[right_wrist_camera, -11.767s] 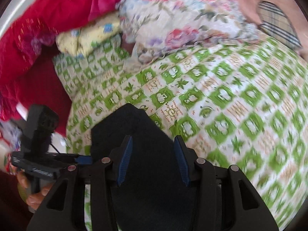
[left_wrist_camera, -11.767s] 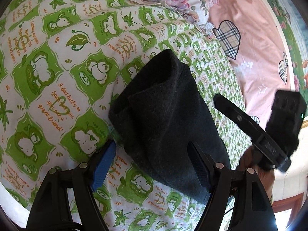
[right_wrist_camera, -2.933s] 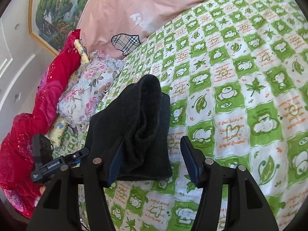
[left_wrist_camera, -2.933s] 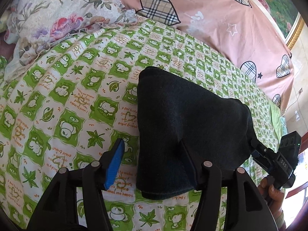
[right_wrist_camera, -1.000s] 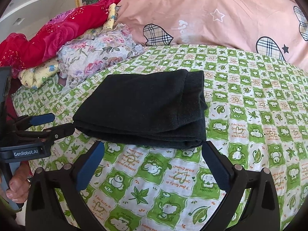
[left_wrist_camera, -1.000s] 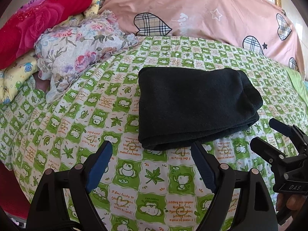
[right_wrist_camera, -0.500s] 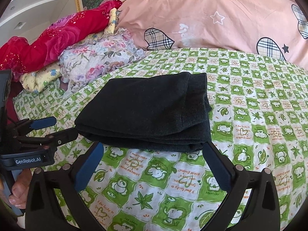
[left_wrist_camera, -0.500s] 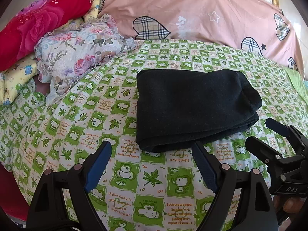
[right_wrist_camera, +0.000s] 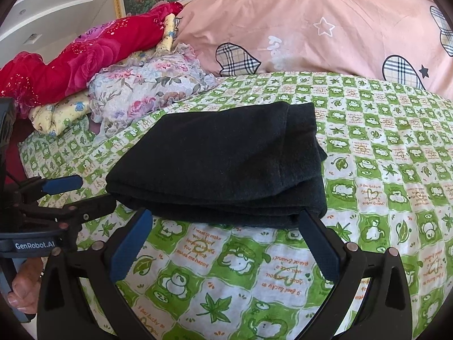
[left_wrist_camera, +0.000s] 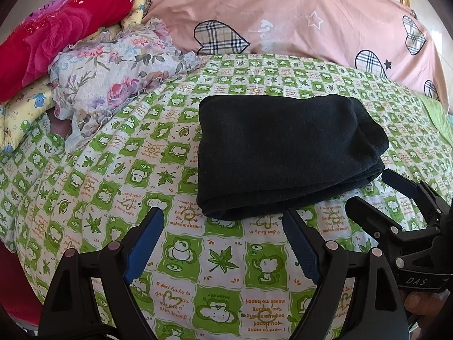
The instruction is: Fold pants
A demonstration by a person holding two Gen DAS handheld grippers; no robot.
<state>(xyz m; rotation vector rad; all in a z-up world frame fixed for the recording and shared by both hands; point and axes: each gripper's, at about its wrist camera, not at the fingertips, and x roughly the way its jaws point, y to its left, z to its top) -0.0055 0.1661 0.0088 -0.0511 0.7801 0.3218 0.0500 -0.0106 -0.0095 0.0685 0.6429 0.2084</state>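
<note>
The black pants lie folded into a thick rectangle on the green-and-white checked bed sheet. My left gripper hovers open just in front of their near edge, nothing between its blue pads. In the right wrist view the pants show stacked layers along the near side. My right gripper is open too, its tips just short of that edge. Each gripper shows in the other's view: the right one by the pants' right end, the left one by their left corner.
A floral pillow, a red blanket and a yellow pillow are piled at the back left. A pink duvet with plaid hearts runs along the back. A hand holds the left gripper's handle.
Earlier both grippers were close in on the pants while they were folded over. Now the pants lie flat and both grippers are open and drawn back; little has moved in the last second.
</note>
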